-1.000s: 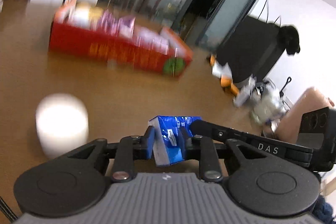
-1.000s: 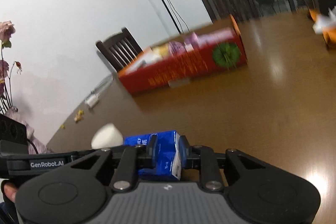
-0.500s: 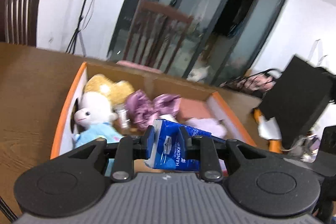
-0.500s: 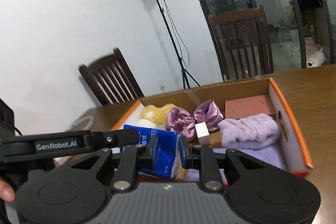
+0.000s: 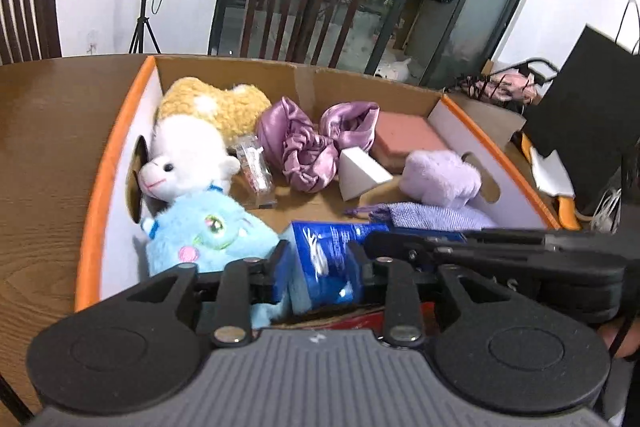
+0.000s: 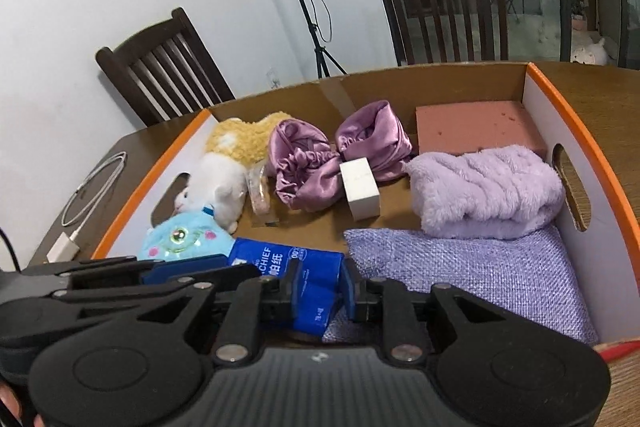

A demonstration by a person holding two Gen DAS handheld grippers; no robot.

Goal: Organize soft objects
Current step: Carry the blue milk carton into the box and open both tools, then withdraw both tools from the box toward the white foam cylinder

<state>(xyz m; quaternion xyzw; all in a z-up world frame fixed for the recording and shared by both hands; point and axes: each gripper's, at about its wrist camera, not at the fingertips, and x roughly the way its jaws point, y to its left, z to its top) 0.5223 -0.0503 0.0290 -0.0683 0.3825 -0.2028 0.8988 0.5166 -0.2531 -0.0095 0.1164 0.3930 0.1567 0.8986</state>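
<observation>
Left claw (image 5: 320, 263): clamped on one end of blue tissue pack (image 5: 324, 267), jaws pressing both sides.
Right claw (image 6: 318, 293): clamped on other end of same pack (image 6: 280, 269), jaws squeezing it.
Tissue pack place: low over near edge of cardboard box (image 6: 576, 115), between blue plush (image 6: 182, 239) on left and purple woven cloth (image 6: 460, 275) on right.
Change: a second ago held above bare table with box well away; now carried over box, interior filling both views.
Box contents: white and tan plush (image 5: 192, 143) far left, satin scrunchies (image 6: 316, 155) middle, white block (image 6: 360, 187), pink sponge (image 6: 476, 127) far right, lilac fleece (image 6: 484, 191) right.
Meaning: transport seemingly done; release into free gap probably next.
Risk: pack possibly landing on blue plush.
</observation>
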